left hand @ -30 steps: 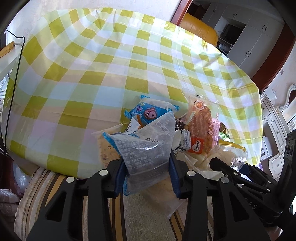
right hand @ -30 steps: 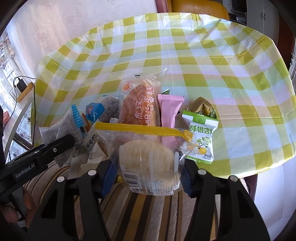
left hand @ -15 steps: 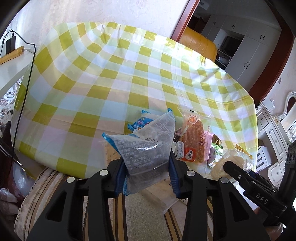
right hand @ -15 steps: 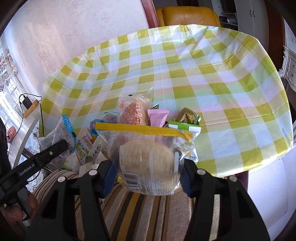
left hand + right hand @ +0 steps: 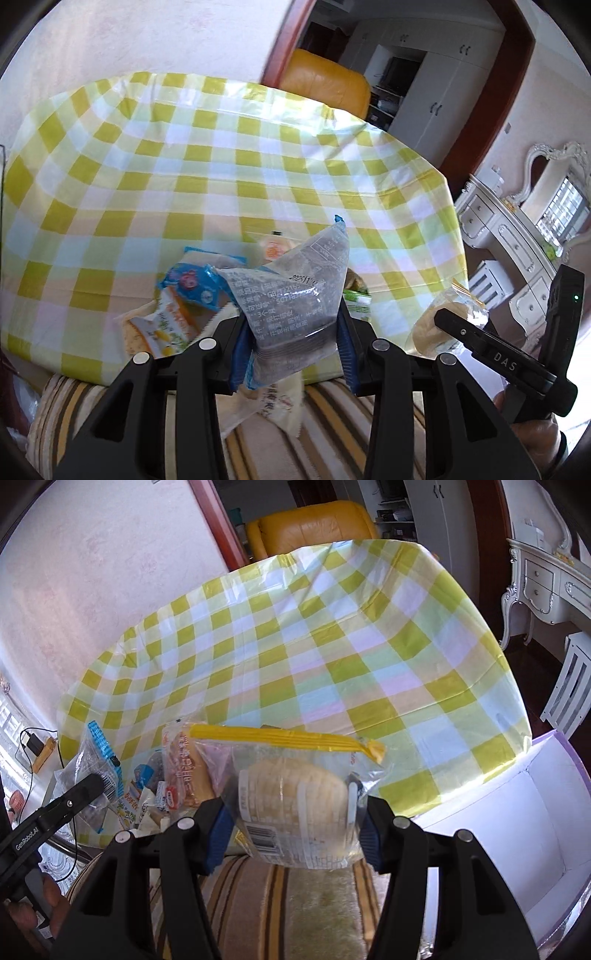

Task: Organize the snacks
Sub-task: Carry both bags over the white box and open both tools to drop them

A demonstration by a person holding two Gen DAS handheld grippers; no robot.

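My left gripper (image 5: 293, 347) is shut on a grey clear snack packet (image 5: 295, 295) with blue edges, held above the near table edge. My right gripper (image 5: 291, 825) is shut on a clear bread bag (image 5: 295, 805) with a yellow zip strip, also off the table. A pile of snacks (image 5: 184, 306) lies on the yellow checked tablecloth (image 5: 184, 184) near the front edge: a blue packet (image 5: 188, 284), an orange-white packet (image 5: 166, 325). In the right wrist view a cake packet (image 5: 184, 768) lies behind the bread bag. The right gripper shows in the left wrist view (image 5: 491, 354).
A white open box (image 5: 517, 819) with a purple rim stands at the right of the table, below its edge. A striped cushion (image 5: 295, 904) lies under both grippers. A yellow armchair (image 5: 314, 524) stands beyond the table. A white dresser (image 5: 517, 236) stands at the right.
Both grippers have lifted and drawn back from the table with their packets, swinging right. The white box has come into the right wrist view.
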